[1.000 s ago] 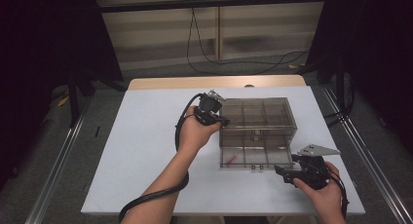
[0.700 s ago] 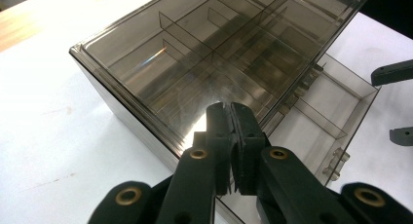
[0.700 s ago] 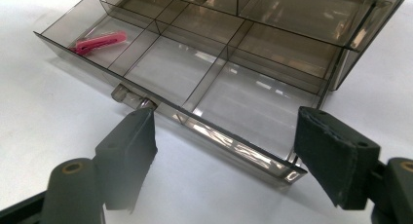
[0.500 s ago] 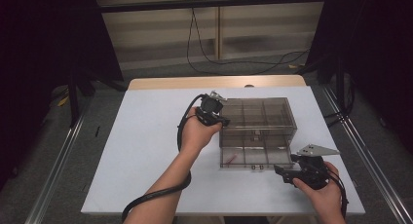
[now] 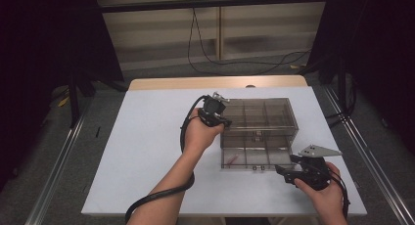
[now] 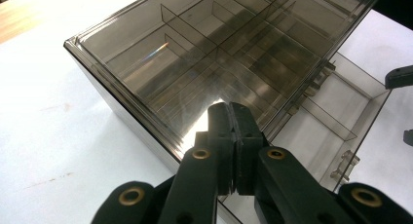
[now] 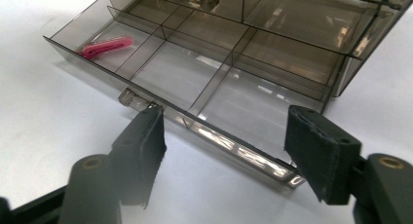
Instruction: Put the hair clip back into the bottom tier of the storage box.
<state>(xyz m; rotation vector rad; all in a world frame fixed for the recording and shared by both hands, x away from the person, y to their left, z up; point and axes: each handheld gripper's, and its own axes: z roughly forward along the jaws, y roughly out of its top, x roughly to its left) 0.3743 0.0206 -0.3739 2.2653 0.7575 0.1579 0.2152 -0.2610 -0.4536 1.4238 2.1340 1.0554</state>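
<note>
Since drawer is out: left gripper (image 6: 229, 118), jaws together, steadies box (image 5: 264, 118) top (judged)
Right gripper (image 7: 224, 136): spread before drawer (image 7: 185, 83) front; pink clip (image 7: 107, 46) inside

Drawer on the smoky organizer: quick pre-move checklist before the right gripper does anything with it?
1. Drawer pulled out of the organizer box: ok.
2. Right gripper jaws open, at the drawer's front wall: ok.
3. Left gripper jaws shut, over the box top: ok; pressing down: cannot tell.
4. Pink clip lying in an end compartment, away from the jaws: ok.
5. Drawer handle tab beside one right jaw, not between them: not ok.
</note>
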